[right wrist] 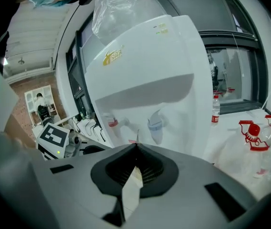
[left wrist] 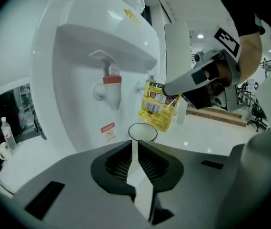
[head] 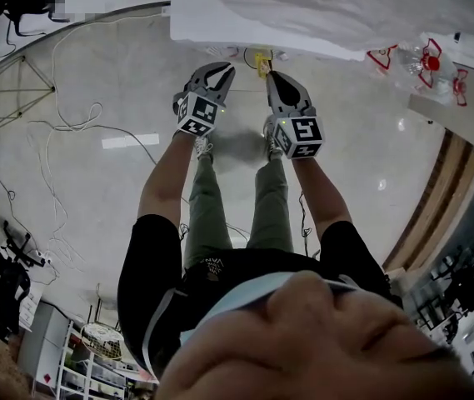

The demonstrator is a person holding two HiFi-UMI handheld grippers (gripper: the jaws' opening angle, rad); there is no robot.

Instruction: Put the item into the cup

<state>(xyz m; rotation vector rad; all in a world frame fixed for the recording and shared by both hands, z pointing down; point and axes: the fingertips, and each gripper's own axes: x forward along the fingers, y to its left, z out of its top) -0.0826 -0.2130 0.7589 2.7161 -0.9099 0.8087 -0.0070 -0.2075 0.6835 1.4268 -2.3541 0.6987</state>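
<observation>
In the left gripper view my left gripper (left wrist: pixel 135 144) is shut on the thin wall of a white paper cup (left wrist: pixel 142 131), whose round open rim shows just past the jaws. A yellow snack packet (left wrist: pixel 157 106) hangs just beyond and above that rim, pinched at its top by my right gripper (left wrist: pixel 167 89). In the right gripper view the right gripper (right wrist: pixel 136 144) is shut on the packet (right wrist: pixel 131 185), which shows edge-on as a pale strip. From the head view both grippers (head: pixel 222 71) (head: pixel 271 75) are held out side by side, with the packet (head: pixel 261 62) at the right one's tip.
A white water dispenser (left wrist: pixel 92 56) stands right behind the cup, with a red tap (left wrist: pixel 110 87) and a blue tap (right wrist: pixel 155 125). Clear plastic bottles with red caps (right wrist: pixel 254 142) stand to the right. Cables (head: pixel 70 132) trail over the pale floor on the left.
</observation>
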